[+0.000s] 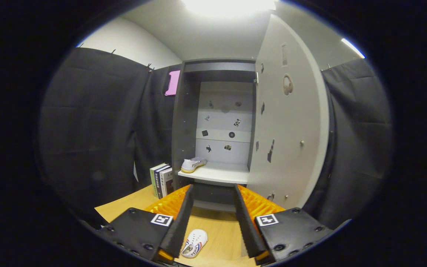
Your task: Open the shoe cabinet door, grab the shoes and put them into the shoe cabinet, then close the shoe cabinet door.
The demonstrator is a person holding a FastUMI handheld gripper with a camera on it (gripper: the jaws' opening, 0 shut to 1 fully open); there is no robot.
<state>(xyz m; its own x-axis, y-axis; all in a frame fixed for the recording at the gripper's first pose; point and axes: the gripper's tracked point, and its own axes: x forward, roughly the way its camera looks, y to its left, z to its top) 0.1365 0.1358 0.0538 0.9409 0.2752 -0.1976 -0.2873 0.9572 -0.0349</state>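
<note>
The shoe cabinet stands ahead with its white door swung open to the right. One white shoe with a yellow sole rests on the left of the cabinet's white shelf. A second white shoe with red and blue stripes lies on the wooden table, below and between my fingers, close to the left one. My gripper is open and holds nothing; its fingertips point at the shelf's front edge, well short of it.
Three upright books stand on the wooden table just left of the cabinet. A pink object hangs on the cloth wall at the cabinet's upper left. The open door takes up the room on the right.
</note>
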